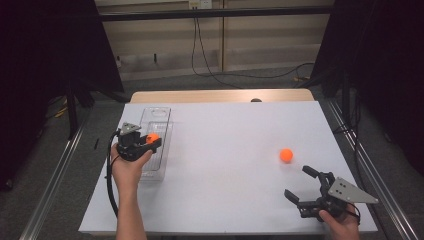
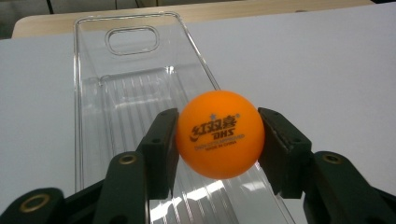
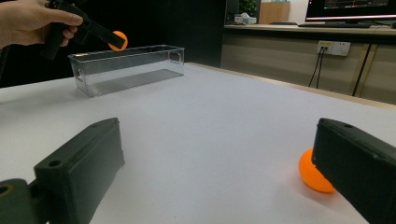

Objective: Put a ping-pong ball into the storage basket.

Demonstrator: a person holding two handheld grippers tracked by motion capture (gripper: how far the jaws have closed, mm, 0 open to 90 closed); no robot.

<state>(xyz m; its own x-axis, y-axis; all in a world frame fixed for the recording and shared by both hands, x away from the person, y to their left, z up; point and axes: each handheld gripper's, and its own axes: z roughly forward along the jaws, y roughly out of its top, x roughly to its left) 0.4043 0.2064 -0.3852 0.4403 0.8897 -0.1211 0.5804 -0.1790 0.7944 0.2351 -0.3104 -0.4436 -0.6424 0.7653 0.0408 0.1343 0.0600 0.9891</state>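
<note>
My left gripper (image 1: 151, 140) is shut on an orange ping-pong ball (image 2: 219, 134), both pads pressed to its sides. It hangs just above the clear plastic bin (image 1: 156, 165) at the left of the white table; the held ball (image 3: 116, 40) also shows over the bin (image 3: 128, 70) in the right gripper view. A second orange ball (image 1: 286, 155) lies on the table at the right. My right gripper (image 1: 302, 183) stands open near the front right edge, a little short of that ball (image 3: 314, 177), which peeks out beside its right jaw.
The white table top (image 1: 225, 150) spans the middle between bin and loose ball. A wooden strip (image 1: 220, 95) runs along its far edge. Cables hang at the back wall, and metal rails run along both sides of the table.
</note>
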